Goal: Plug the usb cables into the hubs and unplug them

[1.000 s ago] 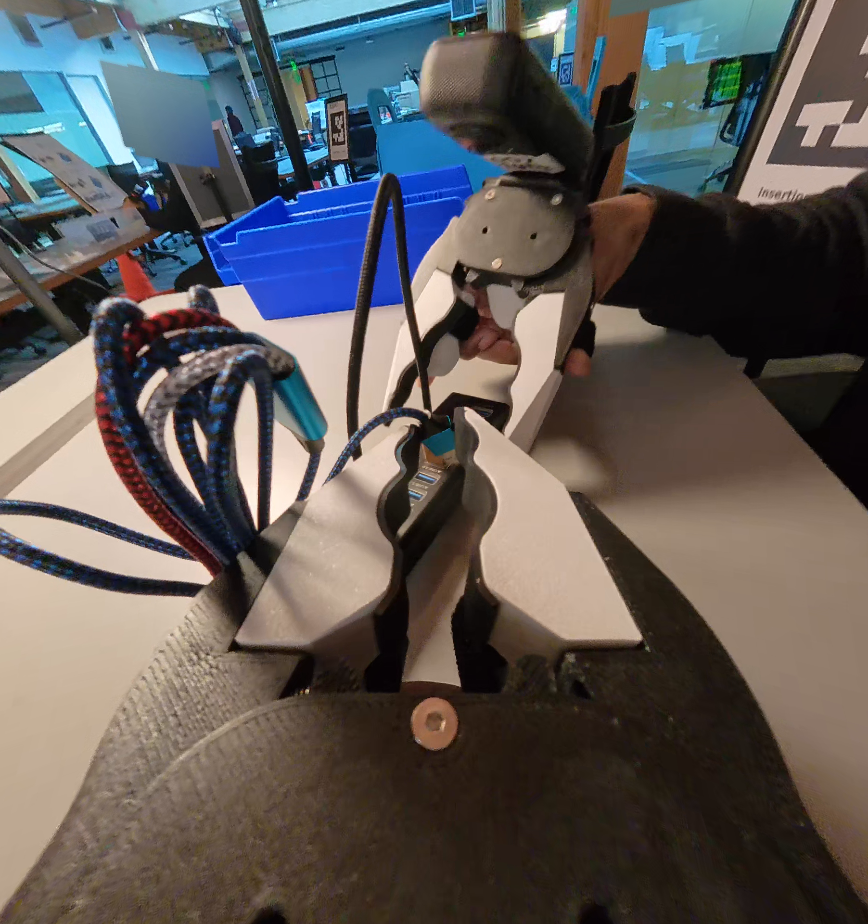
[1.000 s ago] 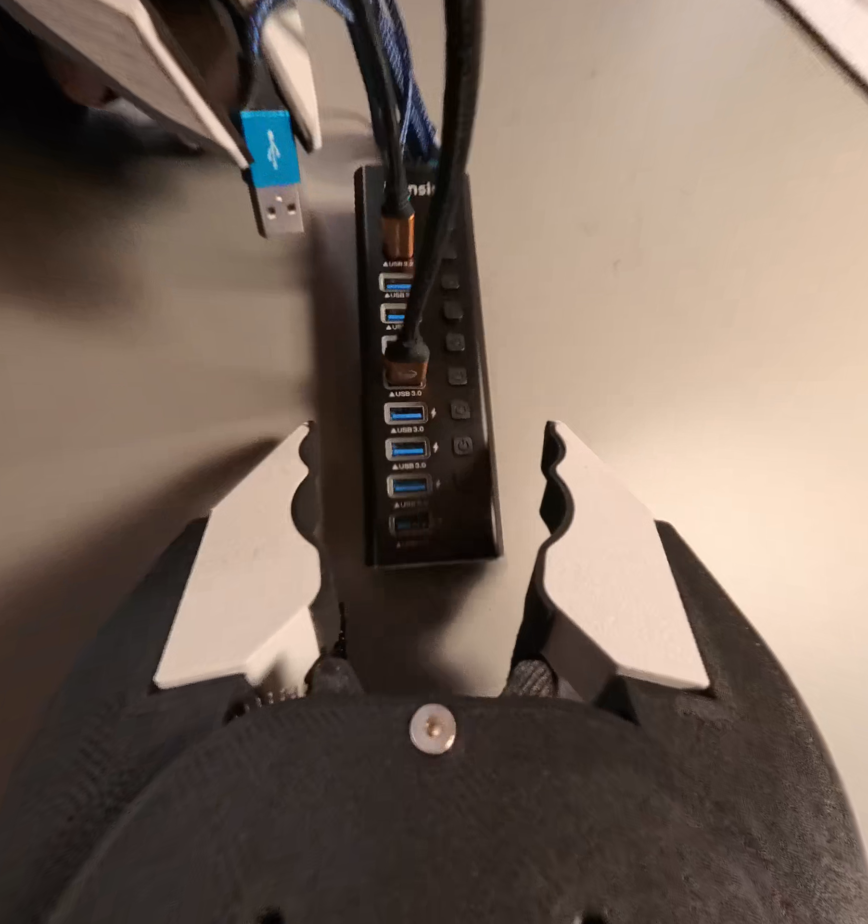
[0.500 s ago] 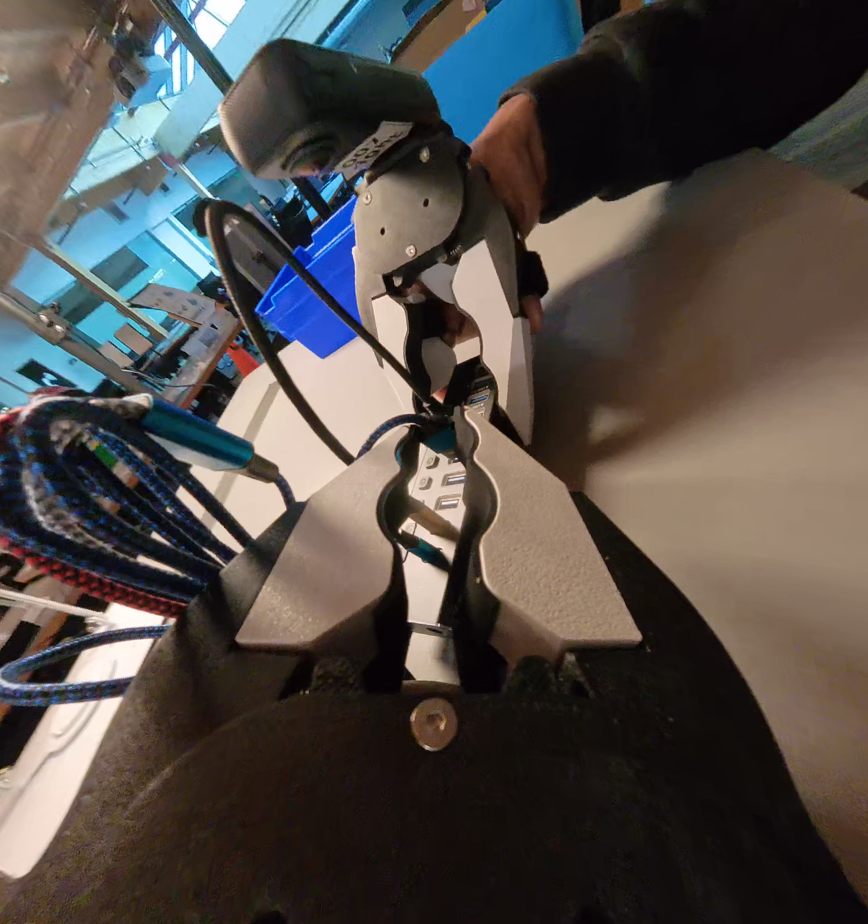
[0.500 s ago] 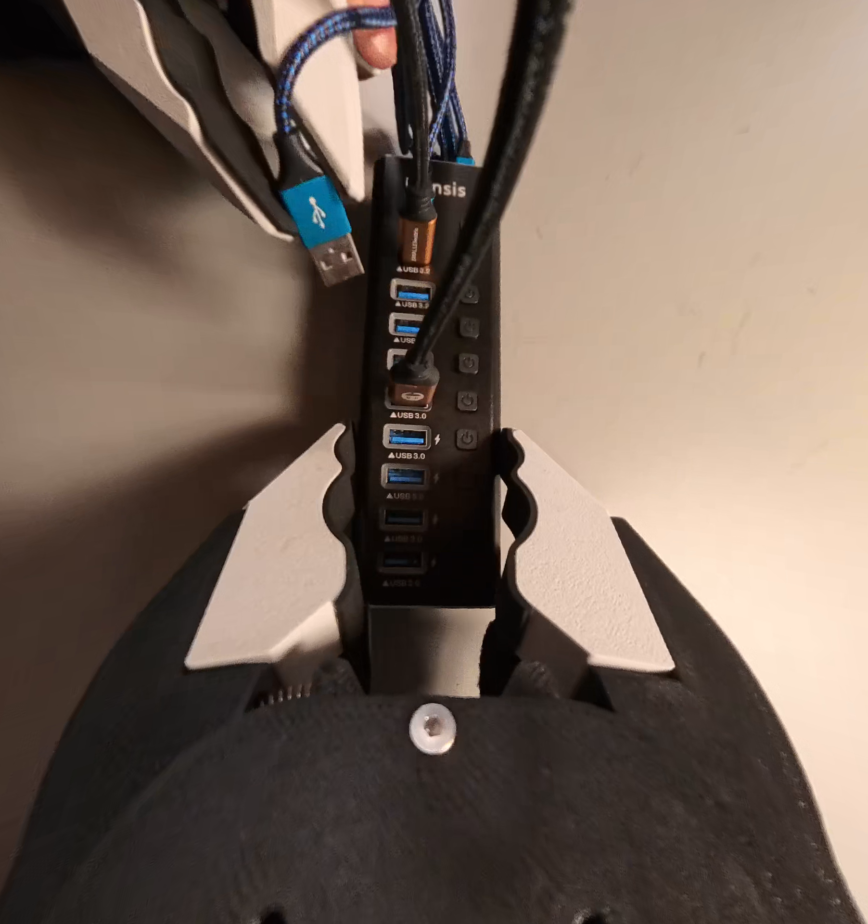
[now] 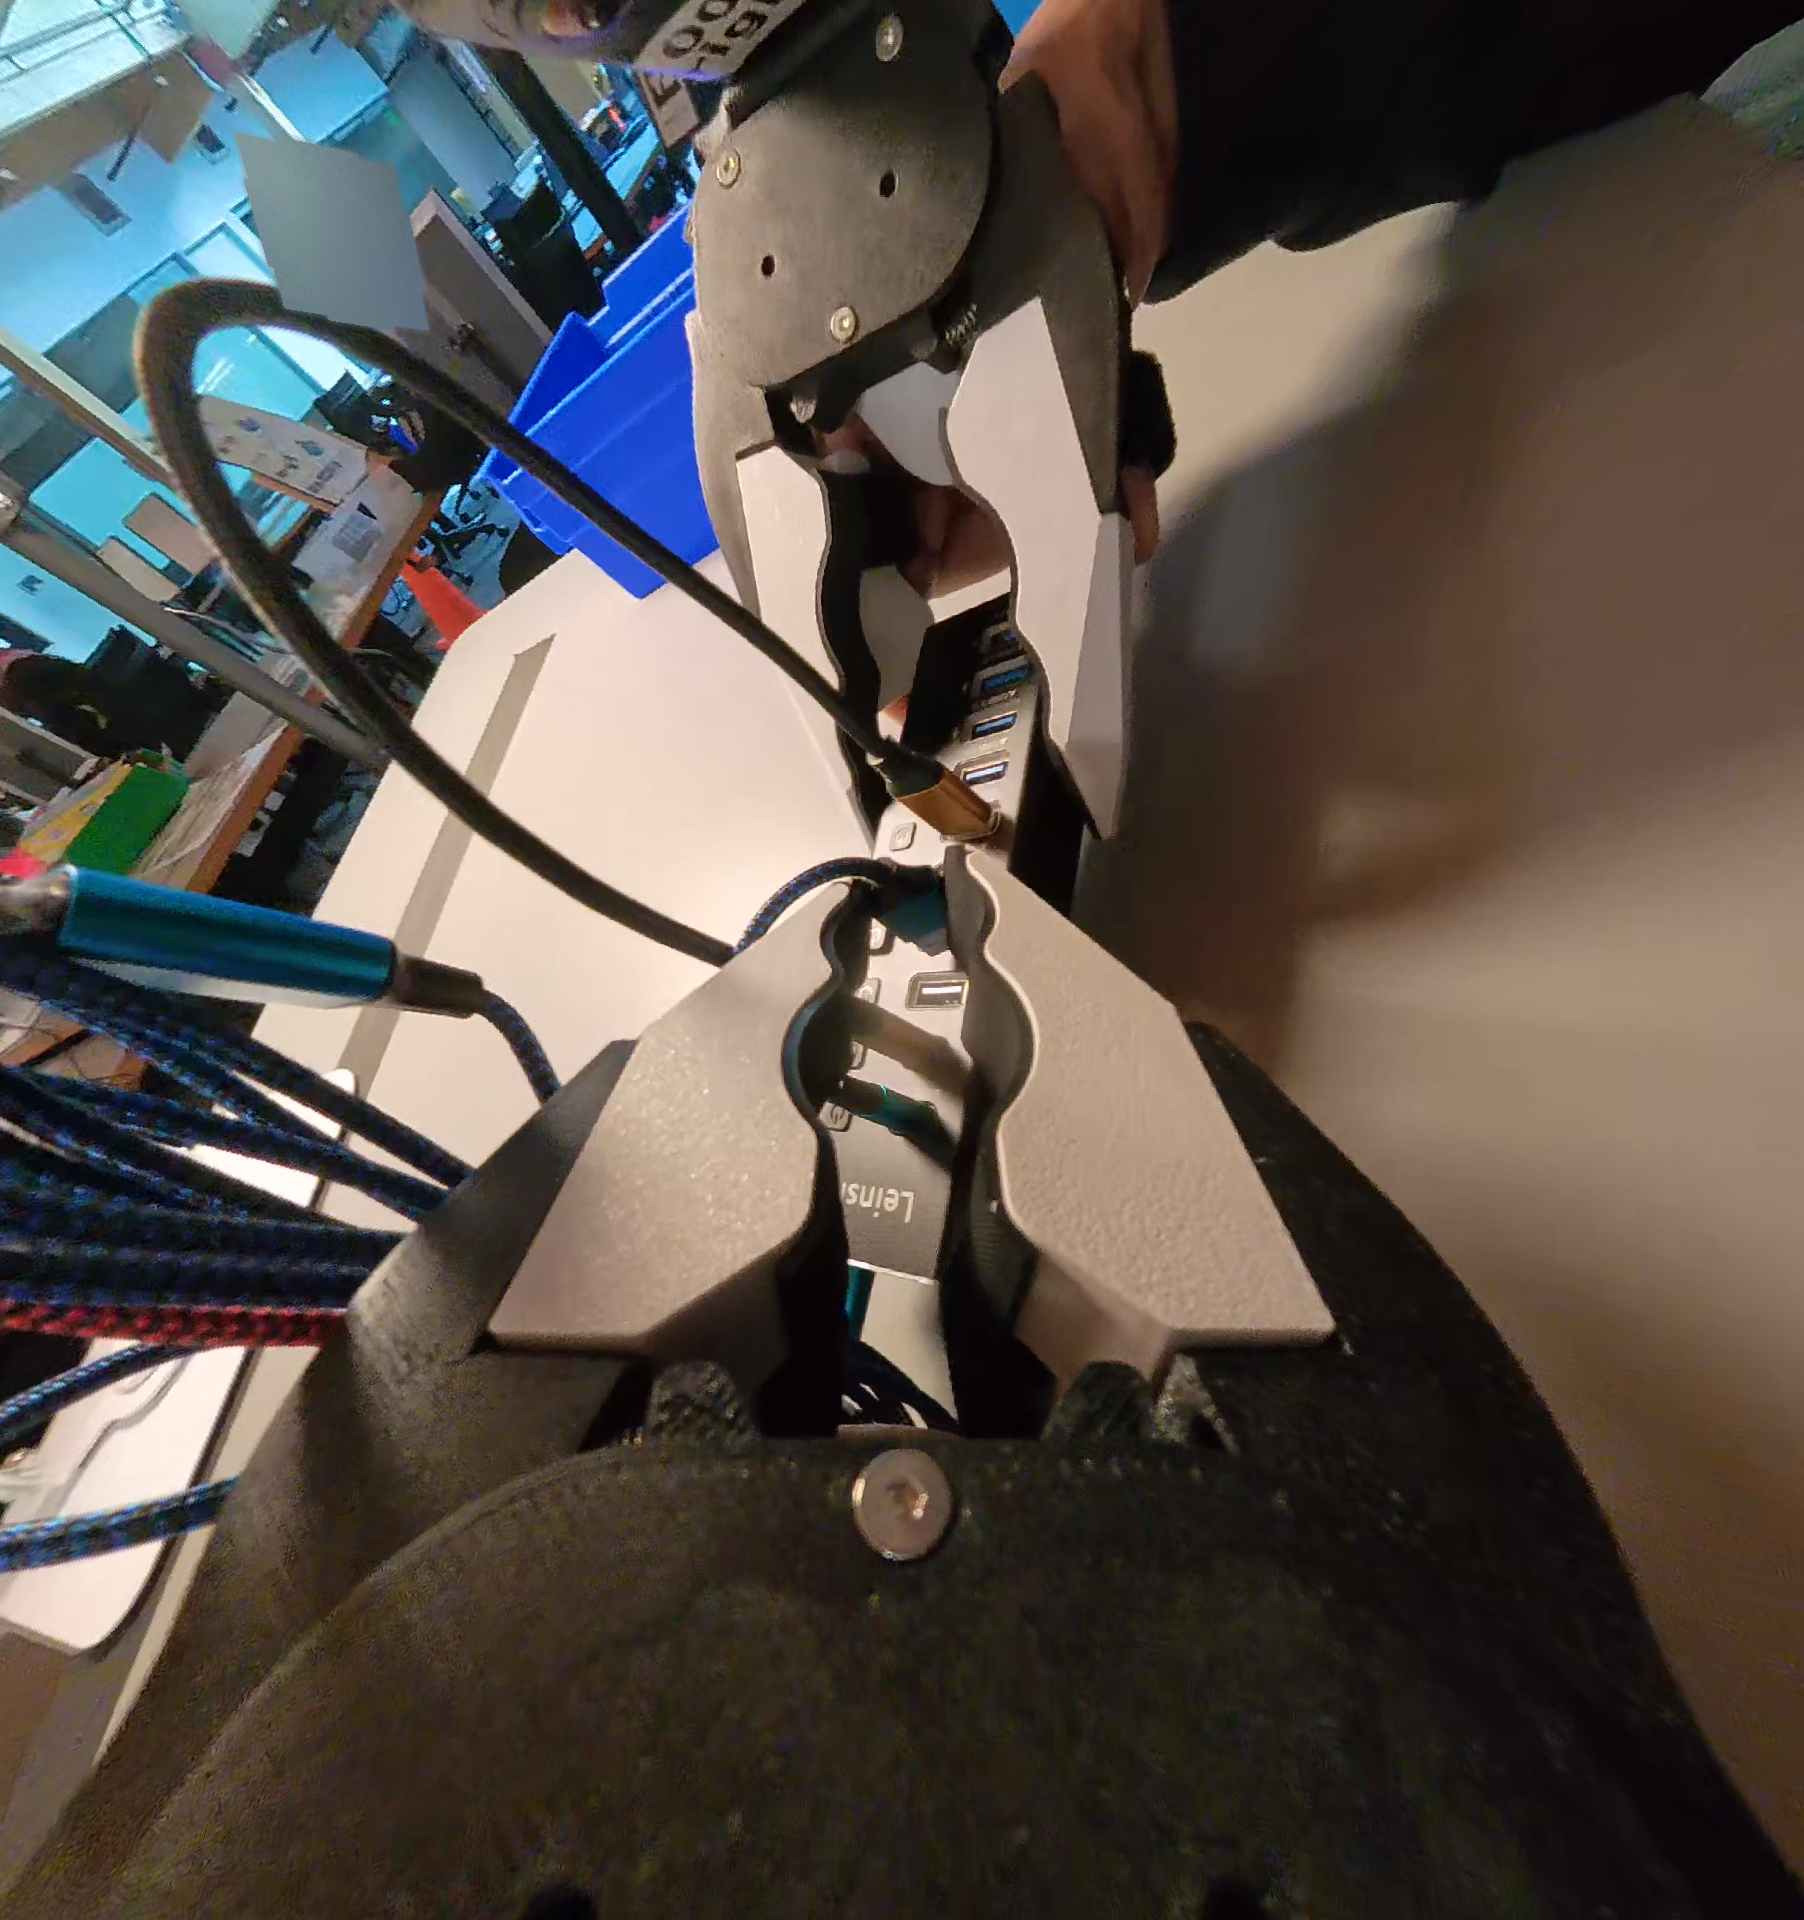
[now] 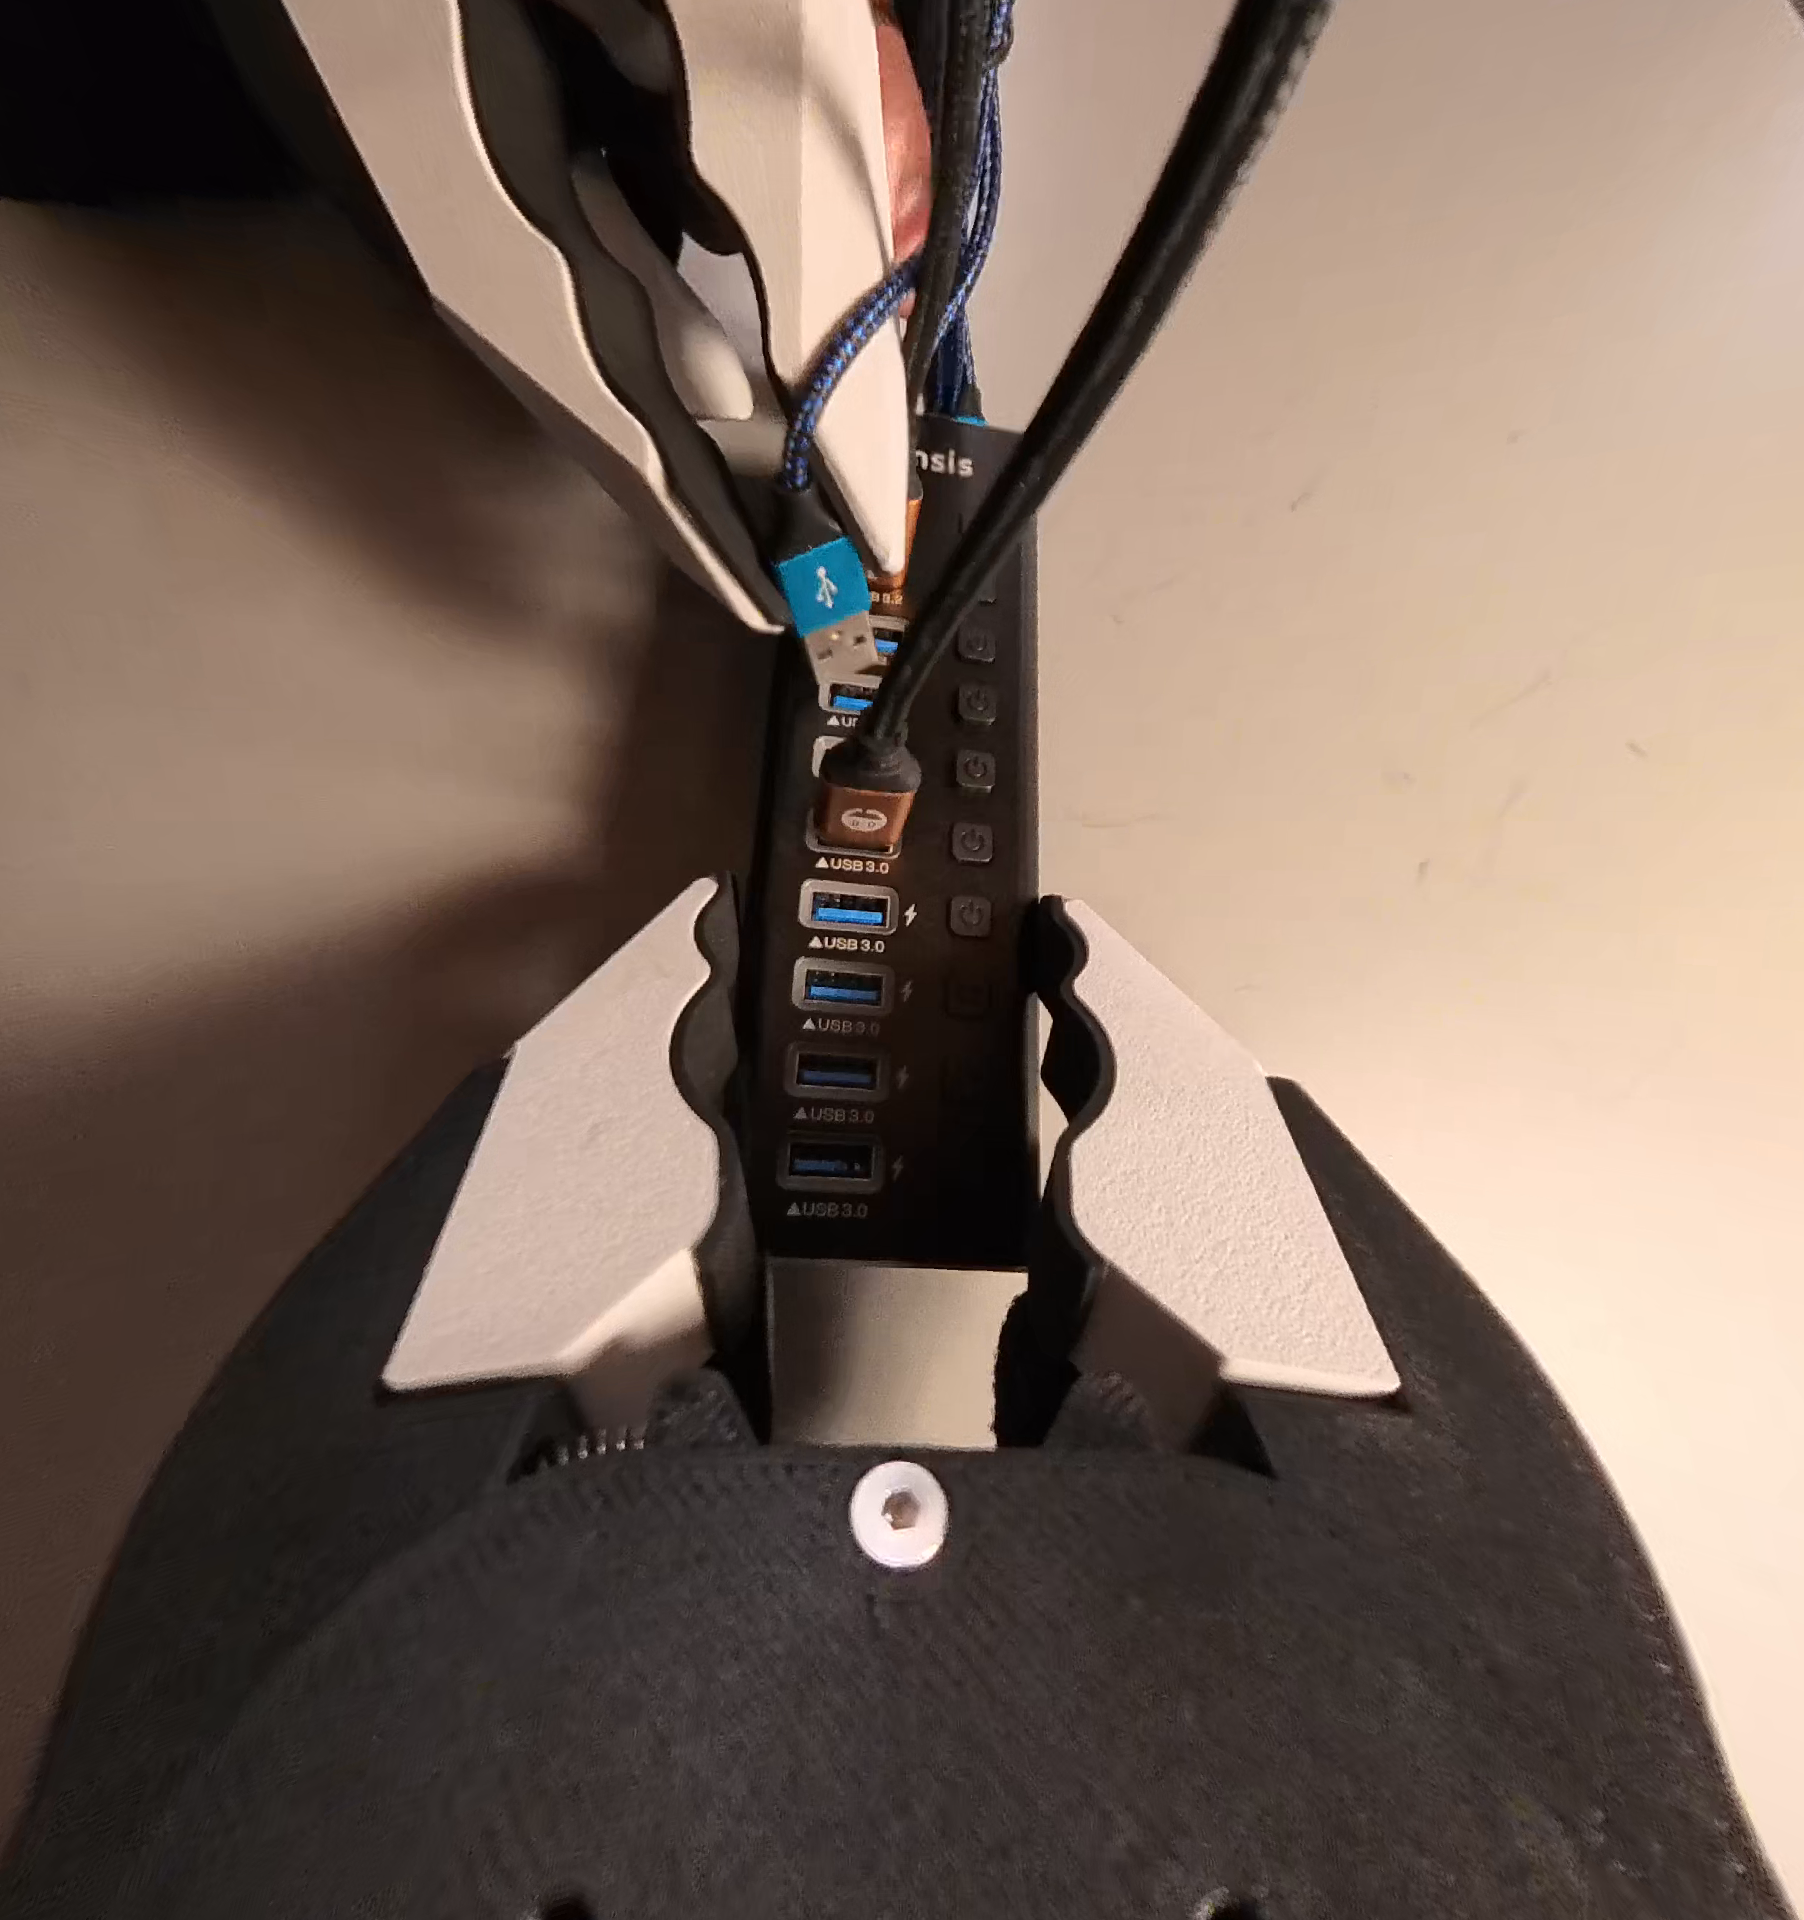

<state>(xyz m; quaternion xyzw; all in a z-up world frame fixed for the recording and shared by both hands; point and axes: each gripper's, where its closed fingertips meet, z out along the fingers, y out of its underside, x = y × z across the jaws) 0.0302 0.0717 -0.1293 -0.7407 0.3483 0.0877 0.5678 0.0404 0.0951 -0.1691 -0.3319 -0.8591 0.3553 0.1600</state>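
Note:
A long black USB hub lies on the white table. My right gripper is shut on the hub's near end, one finger on each long side. My left gripper is shut on a blue USB plug with a blue braided cable. In the right wrist view the blue plug hangs tilted just above the upper ports, metal tip out. A copper plug on a black cable sits in a middle port. Another copper plug near the hub's far end is mostly hidden by the left gripper.
A bundle of blue and red braided cables with a teal connector hangs at the left of my left gripper. The black cable loops high over the table. Blue bins stand at the table's far edge. My right fingertips sit around 5 cm from my left ones.
My right gripper moved forward and shut on the hub's near end. My left gripper tilted and carried the blue plug from beside the hub to just over its upper ports.

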